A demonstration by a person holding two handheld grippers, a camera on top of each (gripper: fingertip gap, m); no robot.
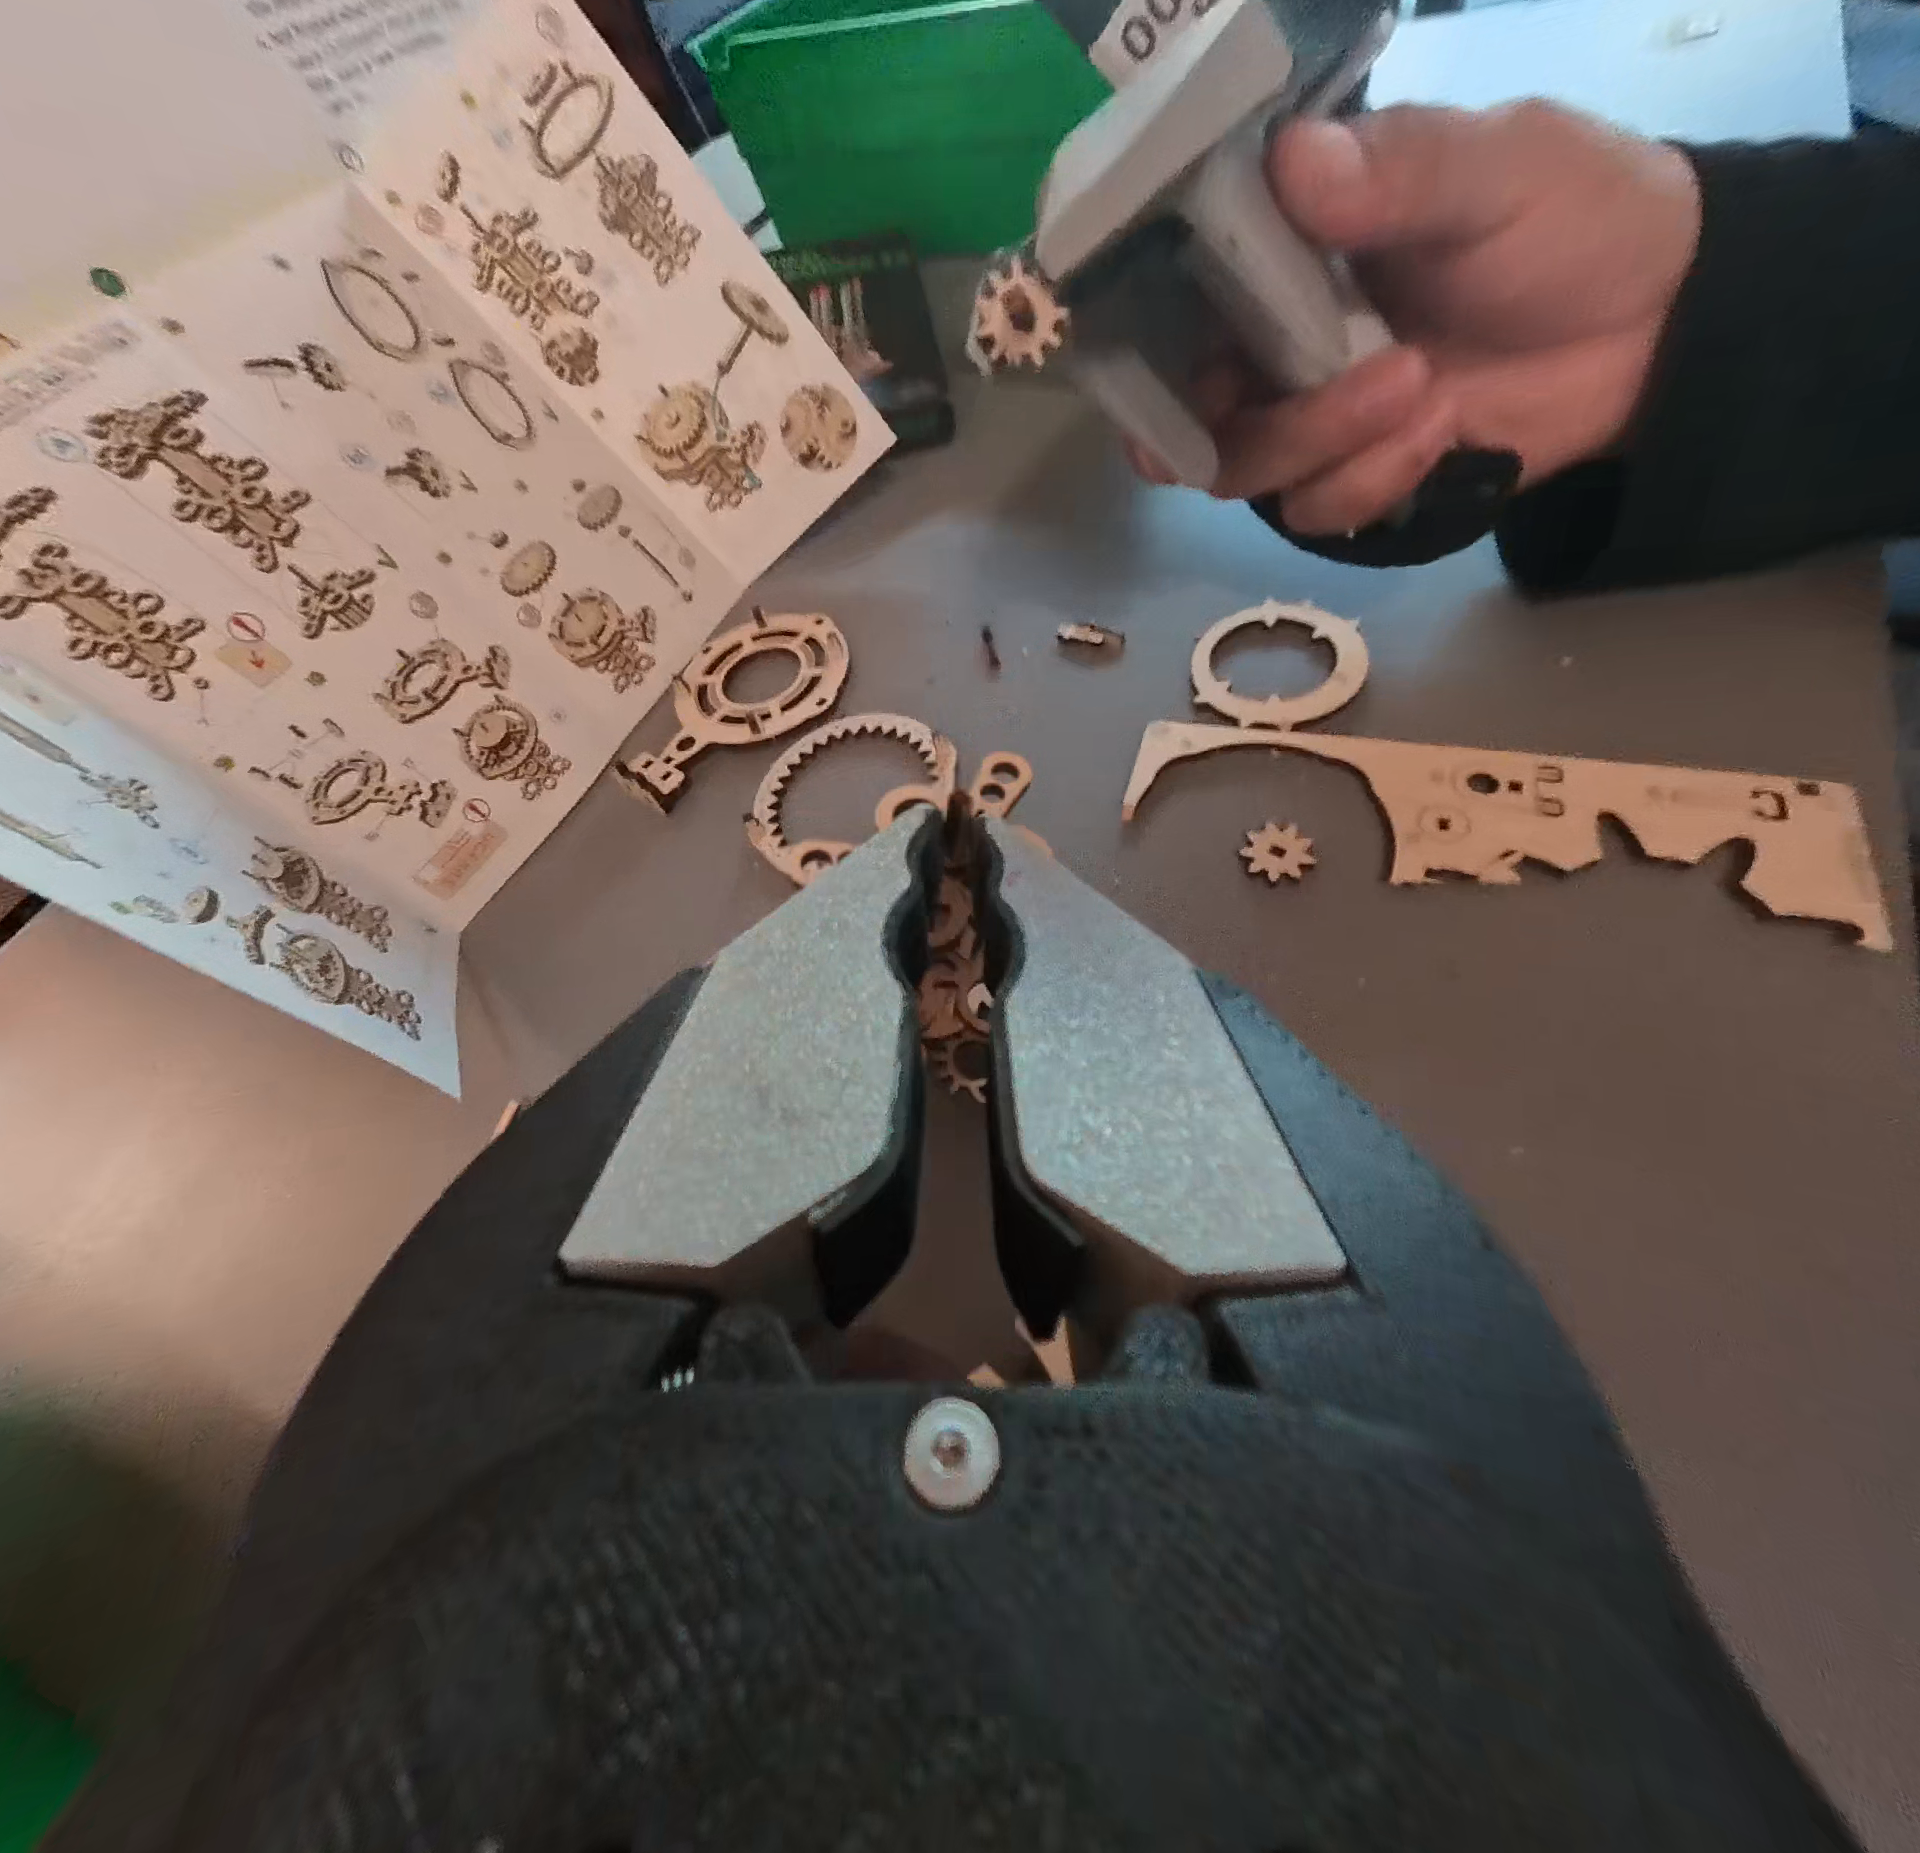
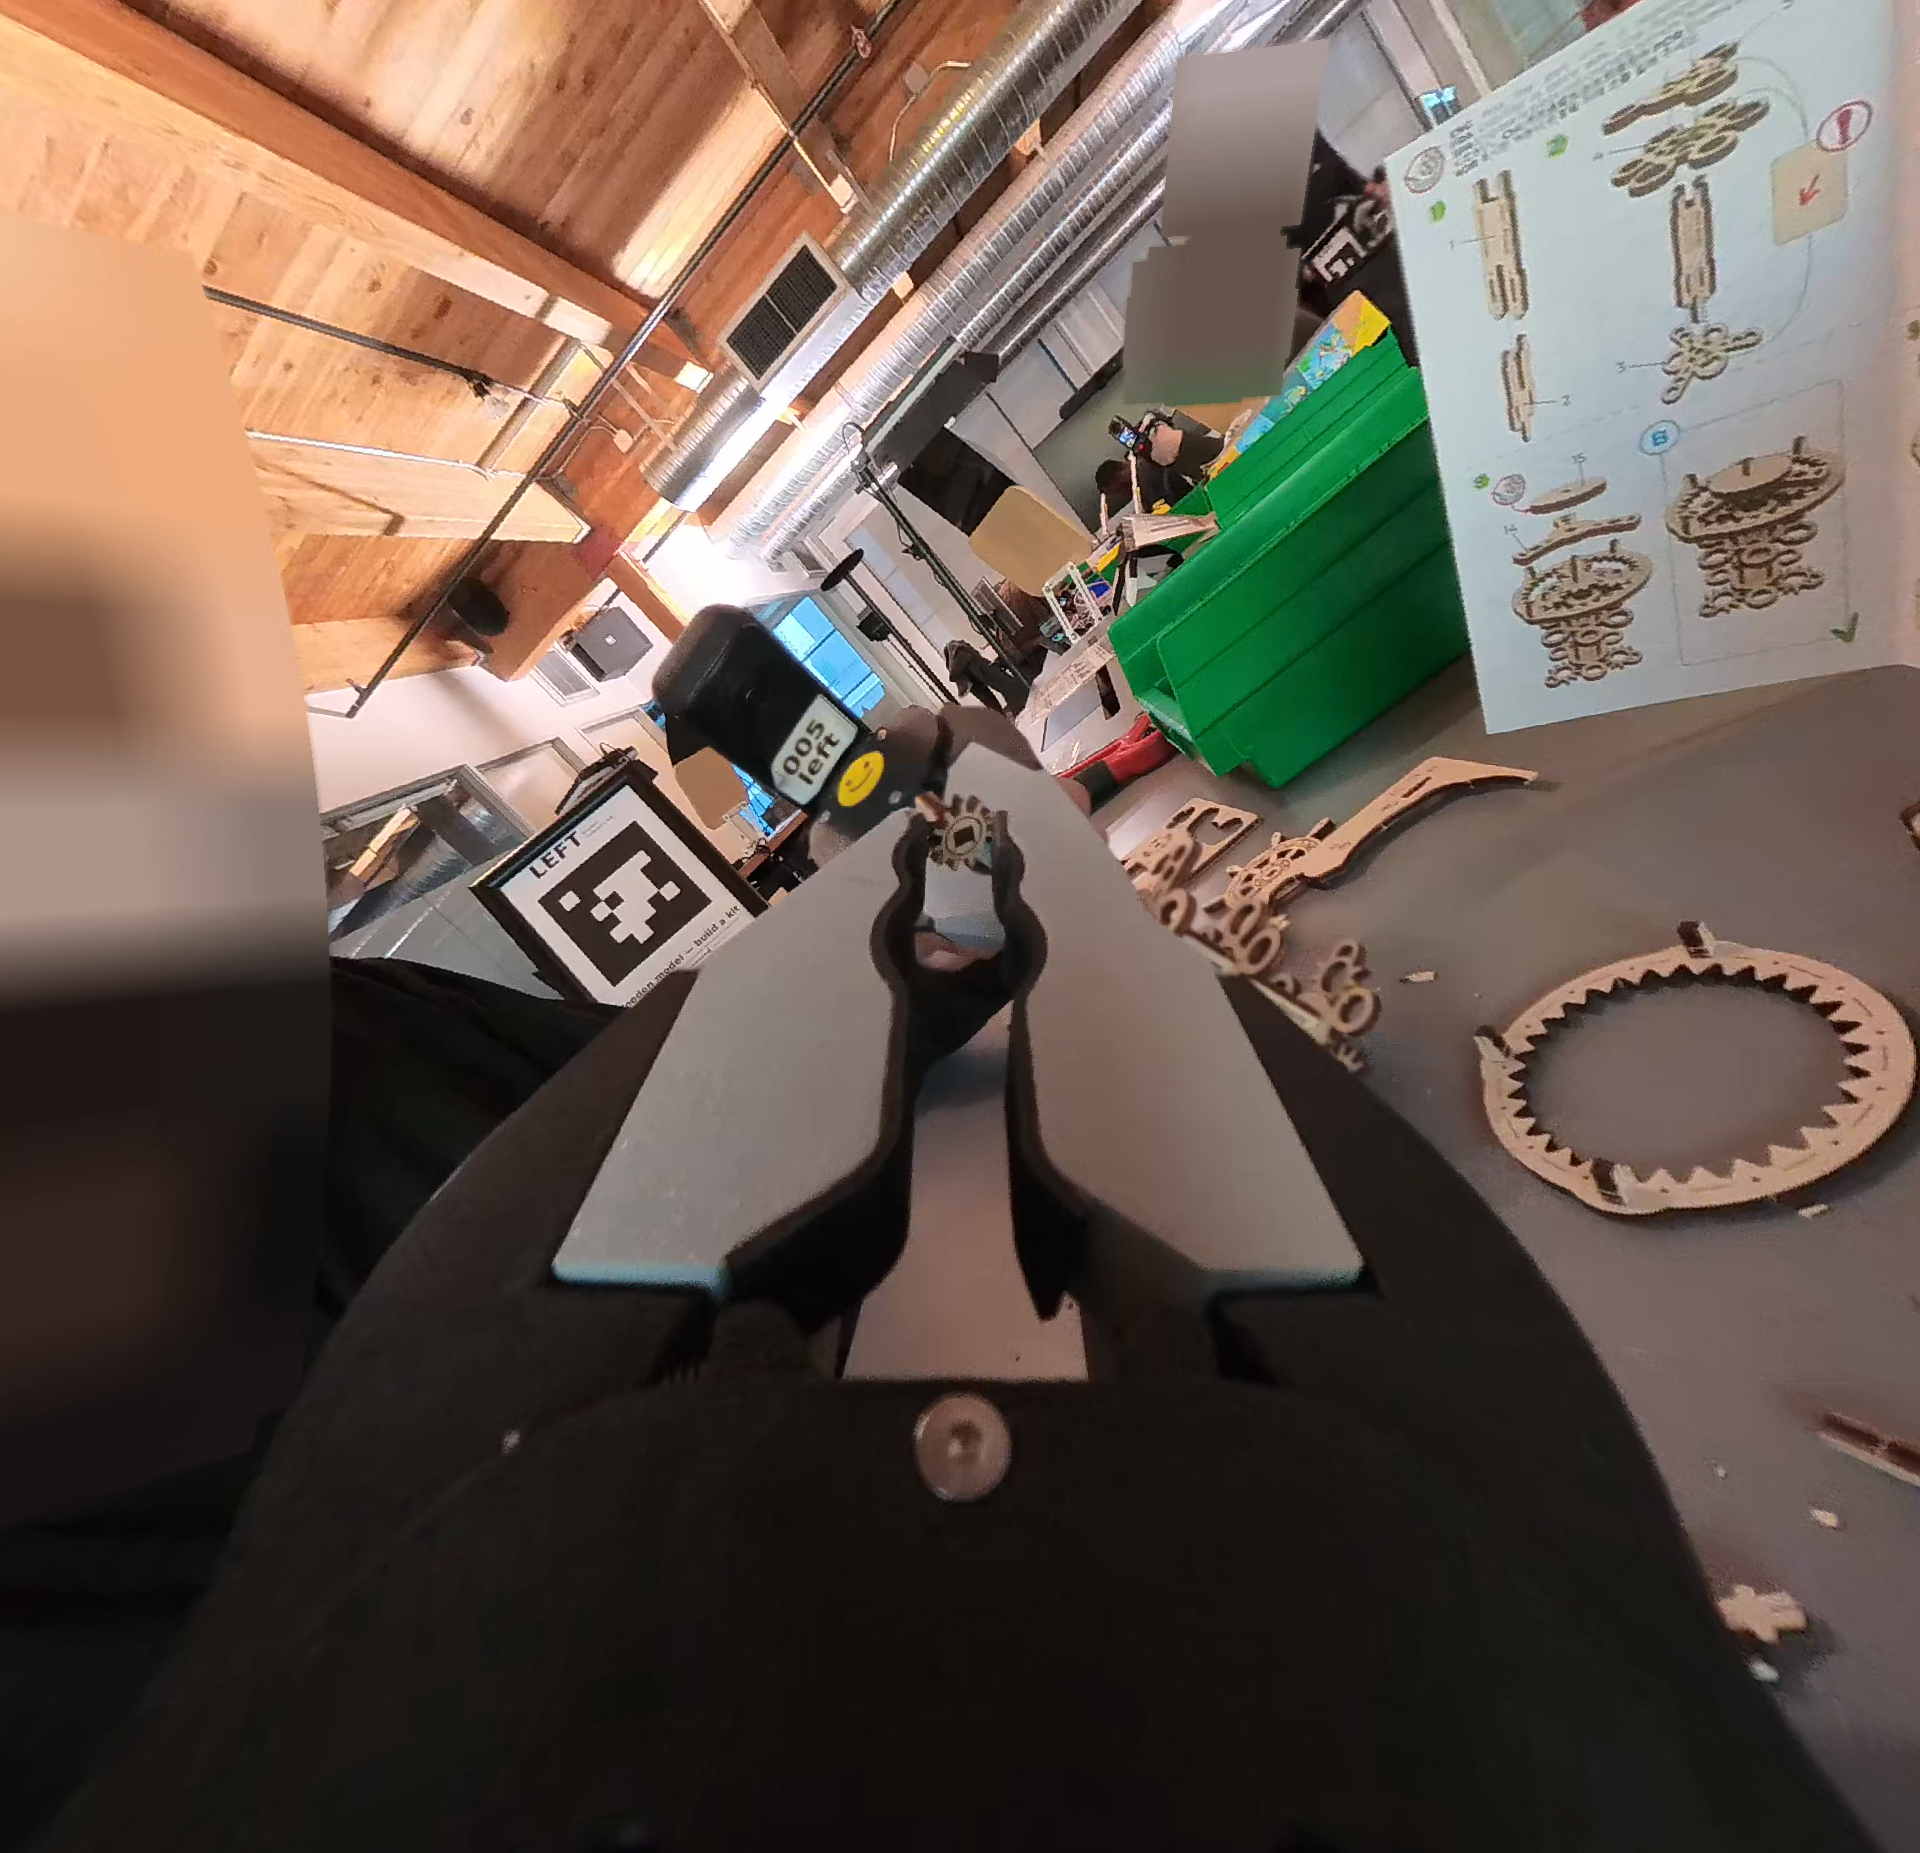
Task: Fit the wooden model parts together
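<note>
My left gripper is shut on a flat wooden assembly of looped pieces, with a dark axle sticking out past the tips. In the same view a hand holds my right gripper at the upper right, above the table, with a small wooden gear at its tip. In the right wrist view my right gripper is shut on that small gear, which has a square hole. It is held close to the black body of the left gripper. Looped wooden pieces show just right of my fingers.
On the grey table lie a round frame with a stem, a toothed ring, a notched ring, a second small gear and a long offcut sheet. An instruction sheet stands left; green bins behind. Left tips to right tips: about 8 cm.
</note>
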